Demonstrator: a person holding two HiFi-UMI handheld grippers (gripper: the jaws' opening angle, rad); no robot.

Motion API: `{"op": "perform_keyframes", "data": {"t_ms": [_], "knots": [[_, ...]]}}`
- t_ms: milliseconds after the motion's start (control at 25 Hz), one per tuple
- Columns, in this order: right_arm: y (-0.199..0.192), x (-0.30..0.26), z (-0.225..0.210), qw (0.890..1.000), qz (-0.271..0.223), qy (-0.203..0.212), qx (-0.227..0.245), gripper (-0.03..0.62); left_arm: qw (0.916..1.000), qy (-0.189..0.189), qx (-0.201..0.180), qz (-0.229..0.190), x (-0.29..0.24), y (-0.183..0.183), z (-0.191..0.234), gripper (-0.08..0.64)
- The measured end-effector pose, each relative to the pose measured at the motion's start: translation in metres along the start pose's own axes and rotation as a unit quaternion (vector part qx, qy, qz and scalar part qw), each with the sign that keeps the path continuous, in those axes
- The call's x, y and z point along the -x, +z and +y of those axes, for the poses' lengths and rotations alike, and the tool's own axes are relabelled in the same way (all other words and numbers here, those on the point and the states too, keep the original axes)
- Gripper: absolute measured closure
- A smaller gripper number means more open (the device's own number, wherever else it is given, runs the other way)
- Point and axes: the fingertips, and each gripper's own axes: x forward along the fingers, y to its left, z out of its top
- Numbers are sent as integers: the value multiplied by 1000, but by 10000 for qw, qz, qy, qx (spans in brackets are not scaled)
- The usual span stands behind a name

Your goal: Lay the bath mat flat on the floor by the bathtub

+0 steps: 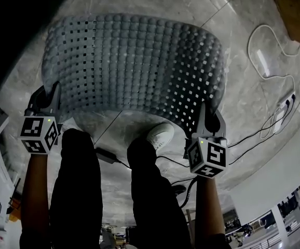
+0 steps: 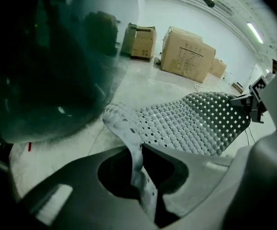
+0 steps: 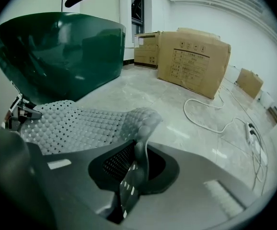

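Note:
A grey bath mat full of small holes and bumps is stretched out above the marble floor, its far edge toward the top of the head view. My left gripper is shut on the near left corner of the mat, whose edge is pinched between the jaws. My right gripper is shut on the near right corner of the mat. The dark green bathtub stands just beyond the mat, and its wall fills the left of the left gripper view, bathtub.
Cardboard boxes stand against the far wall, boxes. A white cable and power strip lie on the floor to the right. The person's legs and a white shoe are under the mat's near edge, beside a black adapter.

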Motion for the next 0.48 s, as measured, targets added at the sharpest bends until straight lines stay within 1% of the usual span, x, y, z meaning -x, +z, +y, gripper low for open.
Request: {"op": "perform_keyframes", "data": {"t_ms": [240, 480], "knots": [[-16, -17, -13, 9999, 90, -130, -65, 541, 9995, 13, 292, 112, -17, -20, 19, 542], [-31, -30, -23, 9994, 149, -225, -235, 540, 9991, 105, 391, 110, -33, -33, 33, 542]]}}
